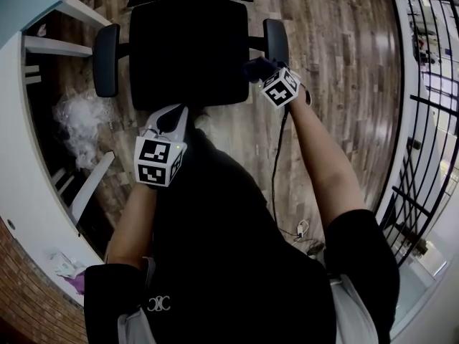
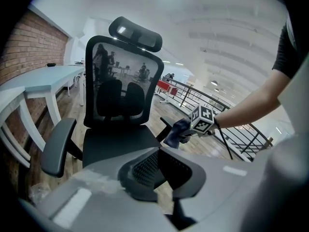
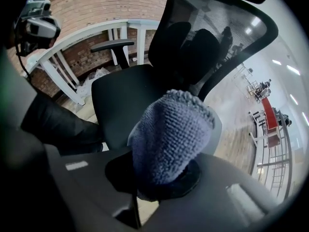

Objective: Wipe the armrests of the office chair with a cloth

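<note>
Two grippers reach out ahead of the person, and only one carries anything. Nearest, the left gripper hangs short of the chair's seat, its jaws pressed together with nothing between them. Further out, the right gripper pinches a bunched blue-grey cloth at the near end of the right-hand armrest. Whether the cloth touches the pad cannot be told. Across the seat, the left-hand armrest is well apart from both grippers.

By my reading, the step in hand is the wipe of the right-hand armrest, at or near its start. The next move calls for pressing the cloth down onto the pad and drawing it along the pad's length towards the mesh backrest. After that, the cloth must cross to the other armrest.
</note>
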Available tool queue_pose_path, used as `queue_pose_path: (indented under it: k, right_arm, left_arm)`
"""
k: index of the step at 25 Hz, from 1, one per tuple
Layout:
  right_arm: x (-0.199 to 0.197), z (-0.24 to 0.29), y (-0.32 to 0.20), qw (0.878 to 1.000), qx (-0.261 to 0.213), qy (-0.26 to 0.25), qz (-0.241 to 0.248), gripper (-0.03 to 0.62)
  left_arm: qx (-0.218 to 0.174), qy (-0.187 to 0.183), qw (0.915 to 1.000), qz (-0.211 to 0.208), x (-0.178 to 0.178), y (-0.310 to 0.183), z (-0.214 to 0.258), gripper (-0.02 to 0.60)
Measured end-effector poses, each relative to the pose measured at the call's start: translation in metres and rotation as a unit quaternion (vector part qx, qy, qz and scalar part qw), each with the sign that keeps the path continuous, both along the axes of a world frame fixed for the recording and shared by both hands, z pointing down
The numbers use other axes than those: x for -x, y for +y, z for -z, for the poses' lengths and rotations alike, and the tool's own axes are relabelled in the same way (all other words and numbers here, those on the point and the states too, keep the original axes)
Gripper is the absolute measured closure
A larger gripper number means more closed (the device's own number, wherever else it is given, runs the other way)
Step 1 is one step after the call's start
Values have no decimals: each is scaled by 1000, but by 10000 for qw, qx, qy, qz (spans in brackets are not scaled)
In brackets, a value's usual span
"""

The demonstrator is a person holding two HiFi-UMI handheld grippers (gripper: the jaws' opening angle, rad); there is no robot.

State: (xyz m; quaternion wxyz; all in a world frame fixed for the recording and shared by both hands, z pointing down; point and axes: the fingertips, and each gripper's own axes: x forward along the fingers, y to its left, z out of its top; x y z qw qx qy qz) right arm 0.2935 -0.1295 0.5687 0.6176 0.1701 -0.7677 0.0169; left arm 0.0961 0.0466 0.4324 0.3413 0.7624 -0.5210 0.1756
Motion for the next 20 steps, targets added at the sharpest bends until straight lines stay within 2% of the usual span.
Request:
queue_pose_path:
  k: [5, 9, 15, 20]
  right_arm:
    - [17, -5, -34, 9999, -2, 57, -103, 537]
    - [31, -6, -70, 9998, -86, 56, -197, 536]
    - [45, 2, -128, 9947, -133, -169, -1006, 537]
    - [51, 1, -157, 9909, -67, -379, -1292, 536]
  left_arm:
    - [-37, 56, 10000, -50, 21, -26, -6, 575]
    - [-113, -42, 9997, -192, 40, -46, -11, 575]
    - [-50, 10, 9994, -339, 70, -79, -22, 575]
    - [35, -9, 9989, -460, 81, -97, -31, 575]
